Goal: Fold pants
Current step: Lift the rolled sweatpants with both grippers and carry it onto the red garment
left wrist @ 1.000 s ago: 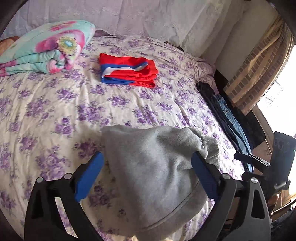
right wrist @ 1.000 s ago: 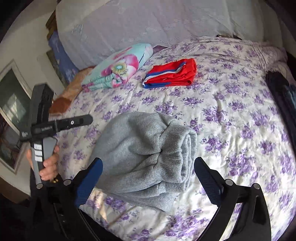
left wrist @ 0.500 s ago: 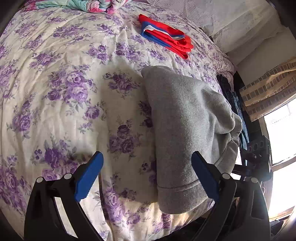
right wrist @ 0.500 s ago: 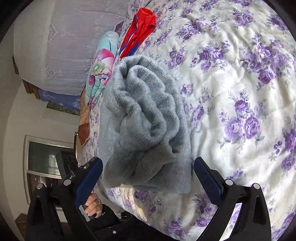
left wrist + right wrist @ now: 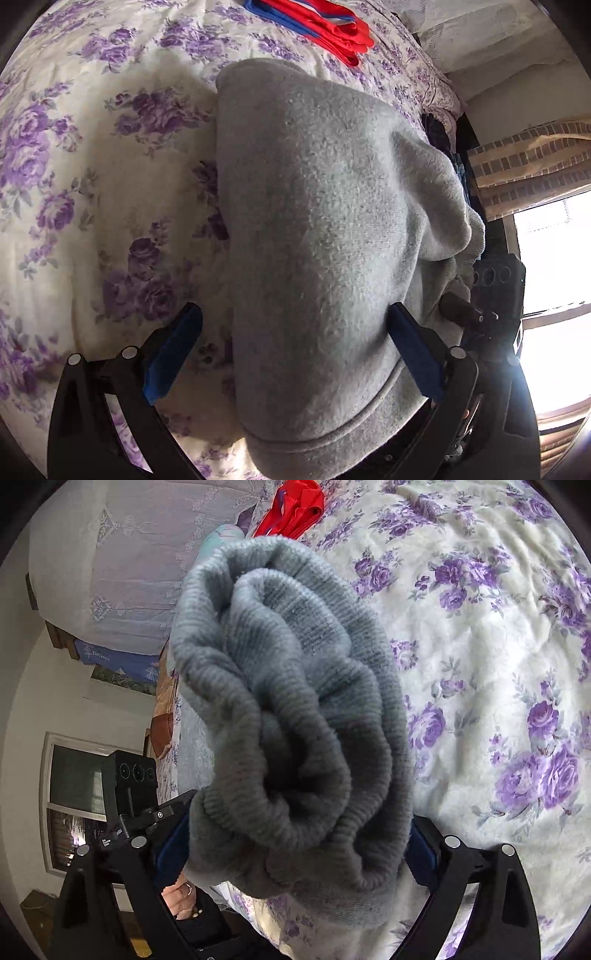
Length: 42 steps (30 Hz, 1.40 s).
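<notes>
The folded grey fleece pants [image 5: 317, 236] are lying on the purple-flowered white bedspread [image 5: 92, 192], straddled from opposite ends by the spread-apart left gripper [image 5: 291, 350] and right gripper [image 5: 295, 842], probably so the bundle can be lifted.

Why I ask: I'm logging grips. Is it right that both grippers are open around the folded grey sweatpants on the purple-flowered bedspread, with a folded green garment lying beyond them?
Not quite: the garment beyond is red with blue and white stripes, not green, as the left wrist view shows. The rest holds: the left gripper and right gripper are open around the folded grey sweatpants on the purple-flowered bedspread.
</notes>
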Tool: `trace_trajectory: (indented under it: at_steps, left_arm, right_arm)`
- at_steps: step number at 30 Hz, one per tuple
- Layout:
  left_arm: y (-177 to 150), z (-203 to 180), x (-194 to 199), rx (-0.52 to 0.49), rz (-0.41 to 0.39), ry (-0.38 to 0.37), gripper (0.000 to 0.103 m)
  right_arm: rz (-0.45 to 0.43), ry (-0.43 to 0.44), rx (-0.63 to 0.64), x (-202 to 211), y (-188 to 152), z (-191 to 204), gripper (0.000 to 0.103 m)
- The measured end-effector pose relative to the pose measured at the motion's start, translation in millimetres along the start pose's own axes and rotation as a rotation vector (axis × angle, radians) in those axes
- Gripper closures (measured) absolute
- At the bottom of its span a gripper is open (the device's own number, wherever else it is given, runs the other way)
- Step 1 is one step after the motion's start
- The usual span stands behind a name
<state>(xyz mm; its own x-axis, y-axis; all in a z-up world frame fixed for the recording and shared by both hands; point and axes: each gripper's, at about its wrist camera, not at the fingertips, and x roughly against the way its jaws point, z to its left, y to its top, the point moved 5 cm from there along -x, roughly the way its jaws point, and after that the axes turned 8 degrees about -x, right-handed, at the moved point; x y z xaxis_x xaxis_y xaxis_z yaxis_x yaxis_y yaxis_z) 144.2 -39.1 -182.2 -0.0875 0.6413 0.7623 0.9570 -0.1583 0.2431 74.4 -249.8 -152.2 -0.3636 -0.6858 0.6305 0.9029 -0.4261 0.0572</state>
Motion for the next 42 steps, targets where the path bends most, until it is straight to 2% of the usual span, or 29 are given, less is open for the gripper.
trace_trajectory:
  at_steps: [1, 2, 3, 5, 8, 11, 15, 17, 20, 24, 29, 32, 34, 37, 38, 41, 42]
  left_arm:
    - [2.2, -4.0, -5.9, 0.001, 0.007, -0.011, 0.005]
    - [3.1, -9.9, -10.7, -0.011, 0.014, -0.015, 0.010]
    - [3.0, -18.2, -13.2, -0.035, 0.016, -0.011, 0.020]
    - [1.9, -32.8, -8.2, -0.090, -0.013, 0.065, 0.030]
    - [-1.3, -45.9, 3.0, -0.140, -0.055, 0.125, 0.039]
    - [-0.4, -55.3, 11.4, -0.168, -0.074, 0.173, 0.043]
    - [18.8, -60.8, 25.5, -0.152, -0.022, 0.153, 0.044]
    - [38.5, -70.5, 42.0, -0.183, -0.020, 0.143, 0.045]
    - [90.8, -91.5, 73.8, -0.227, -0.055, 0.146, 0.045]
    - [196.4, -99.1, 94.4, -0.265, -0.108, 0.191, 0.045]
    - [326.0, -75.0, 75.3, -0.270, -0.176, 0.230, 0.045]
    - [381.8, -49.7, 43.4, -0.271, -0.184, 0.221, 0.045]
    - [404.6, -29.5, 15.6, -0.268, -0.167, 0.202, 0.045]
    - [413.2, 6.0, -32.3, -0.232, -0.104, 0.173, 0.045]
    - [411.7, 17.3, -46.8, -0.219, -0.083, 0.164, 0.042]
    - [408.9, 32.2, -50.2, -0.216, -0.109, 0.080, 0.036]
    - [408.3, 34.1, -48.2, -0.203, -0.106, 0.072, 0.034]
  right_arm:
    - [-0.011, -0.009, 0.014, -0.3, 0.5, 2.4, 0.019]
    - [-0.018, -0.016, 0.036, -0.1, -1.7, 4.9, 0.026]
    - [-0.029, -0.026, 0.058, 1.7, -4.0, 8.9, 0.030]
    - [-0.049, -0.022, 0.089, 6.7, -9.5, 14.0, 0.041]
    - [-0.069, -0.047, 0.142, 11.7, -19.0, 22.5, 0.044]
    - [-0.078, -0.088, 0.194, 14.1, -20.2, 41.6, 0.045]
    - [-0.055, -0.124, 0.247, 22.7, -5.7, 81.3, 0.046]
    - [-0.069, -0.133, 0.286, 33.1, 8.2, 110.2, 0.046]
    - [-0.118, -0.110, 0.337, 49.7, 53.4, 154.9, 0.046]
    - [-0.193, -0.098, 0.348, 41.7, 153.1, 193.9, 0.046]
    - [-0.267, -0.112, 0.378, -0.8, 278.7, 196.2, 0.046]
    - [-0.275, -0.138, 0.365, -34.0, 336.0, 177.9, 0.046]
    - [-0.262, -0.159, 0.339, -54.5, 358.9, 158.3, 0.046]
    - [-0.196, -0.228, 0.308, -91.1, 372.6, 122.5, 0.046]
    - [-0.191, -0.245, 0.305, -99.3, 373.0, 113.3, 0.042]
    - [-0.193, -0.206, 0.300, -102.8, 373.5, 108.3, 0.028]
    - [-0.188, -0.201, 0.282, -101.4, 374.0, 109.4, 0.027]
